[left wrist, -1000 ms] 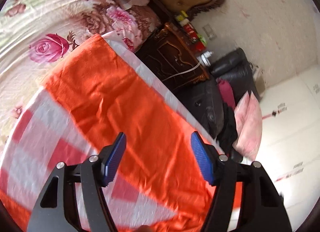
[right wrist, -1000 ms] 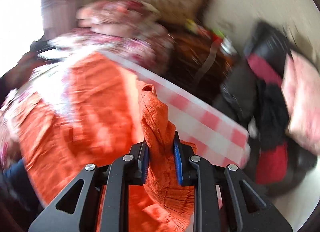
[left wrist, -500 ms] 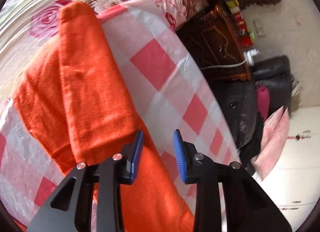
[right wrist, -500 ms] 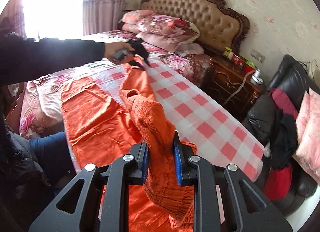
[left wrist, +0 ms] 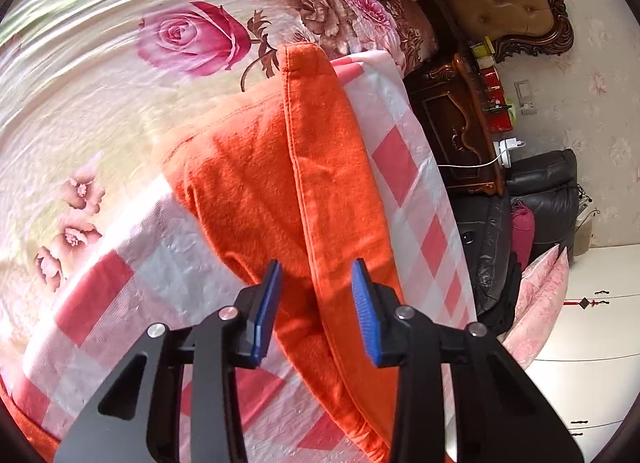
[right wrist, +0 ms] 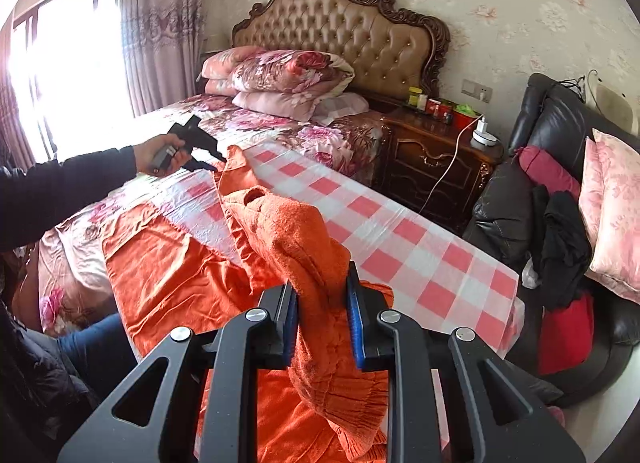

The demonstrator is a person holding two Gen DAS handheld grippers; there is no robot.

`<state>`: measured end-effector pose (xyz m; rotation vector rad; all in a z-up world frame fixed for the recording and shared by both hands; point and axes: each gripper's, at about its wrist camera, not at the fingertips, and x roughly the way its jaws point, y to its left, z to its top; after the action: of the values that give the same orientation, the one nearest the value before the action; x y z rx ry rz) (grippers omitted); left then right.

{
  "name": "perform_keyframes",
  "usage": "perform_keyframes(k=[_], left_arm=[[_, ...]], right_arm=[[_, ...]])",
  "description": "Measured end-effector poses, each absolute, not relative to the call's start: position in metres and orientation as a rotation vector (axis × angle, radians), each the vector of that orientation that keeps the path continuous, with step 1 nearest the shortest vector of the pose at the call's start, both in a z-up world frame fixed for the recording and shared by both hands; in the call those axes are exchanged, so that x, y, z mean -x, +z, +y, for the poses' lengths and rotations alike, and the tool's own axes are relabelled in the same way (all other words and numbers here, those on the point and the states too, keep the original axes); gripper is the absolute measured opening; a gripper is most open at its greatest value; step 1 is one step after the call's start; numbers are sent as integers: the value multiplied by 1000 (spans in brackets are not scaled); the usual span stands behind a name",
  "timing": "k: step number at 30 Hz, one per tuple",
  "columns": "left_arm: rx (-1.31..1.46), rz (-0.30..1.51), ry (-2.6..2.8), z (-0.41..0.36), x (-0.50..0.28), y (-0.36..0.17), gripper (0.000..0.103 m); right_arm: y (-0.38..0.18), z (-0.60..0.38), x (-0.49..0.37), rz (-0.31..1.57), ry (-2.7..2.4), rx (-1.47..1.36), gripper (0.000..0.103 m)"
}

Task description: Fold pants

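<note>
Behind right gripper (right wrist: 322,319) fingers (right wrist: 289,323), pants (right wrist: 304,247) waistband bunched, clamped; hem unseen.

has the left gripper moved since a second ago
Yes. The left gripper has dropped closer to the orange pants; the nightstand slid up and right. Its jaws have just been closing, straddling a fold, not pinching.

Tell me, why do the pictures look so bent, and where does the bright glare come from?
Right wrist view: the window blows out white and washes the near bed; sharp elsewhere. Left wrist view: sunlight bleaches the floral sheet, slightly smeared. Both fisheye views curve straight lines and darken the corners.
</note>
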<state>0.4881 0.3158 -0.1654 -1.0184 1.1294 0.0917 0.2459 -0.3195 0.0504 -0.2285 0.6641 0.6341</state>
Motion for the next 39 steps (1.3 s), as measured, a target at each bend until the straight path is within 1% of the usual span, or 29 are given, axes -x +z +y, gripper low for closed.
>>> perform_keyframes(k=[8,9,12,13,18,23,25,28,29,31,32,33,34,35,36,39], left_arm=[[1021,1189,69,297,-512,-171,34],[1013,1198,74,295,-516,-171,32],[1008,1226,88,292,-523,-175,7],[1001,1226,90,291,-525,-175,2],[990,1169,81,292,-523,-159,2],[1003,1075,46,303,-497,-116,2],[1004,1021,34,311,-467,-89,1],[993,922,16,329,-395,-50,1],[977,887,16,334,-355,-39,1],[983,840,20,339,-282,-38,1],[979,833,25,339,-257,-42,1],[981,832,34,338,-218,-52,1],[1003,845,51,336,-177,-70,1],[1015,852,60,335,-158,-82,1],[1031,866,78,331,-124,-105,1],[1115,902,102,328,-77,-156,1]], right_arm=[[54,-326,-254,664,620,202,22],[54,-327,-255,664,620,198,22],[53,-330,-258,667,612,182,22],[53,-332,-259,668,603,180,22],[49,-339,-262,681,552,176,22],[47,-347,-266,679,506,179,22],[45,-352,-262,680,491,171,22],[42,-363,-246,674,482,149,22],[37,-366,-234,675,479,146,22],[27,-371,-217,688,480,139,22],[16,-373,-202,707,479,132,22],[8,-374,-193,722,476,132,22],[-8,-374,-179,756,466,134,22],[-23,-374,-169,789,458,129,22],[-36,-374,-161,817,454,115,22],[-88,-374,-141,955,416,74,24]])
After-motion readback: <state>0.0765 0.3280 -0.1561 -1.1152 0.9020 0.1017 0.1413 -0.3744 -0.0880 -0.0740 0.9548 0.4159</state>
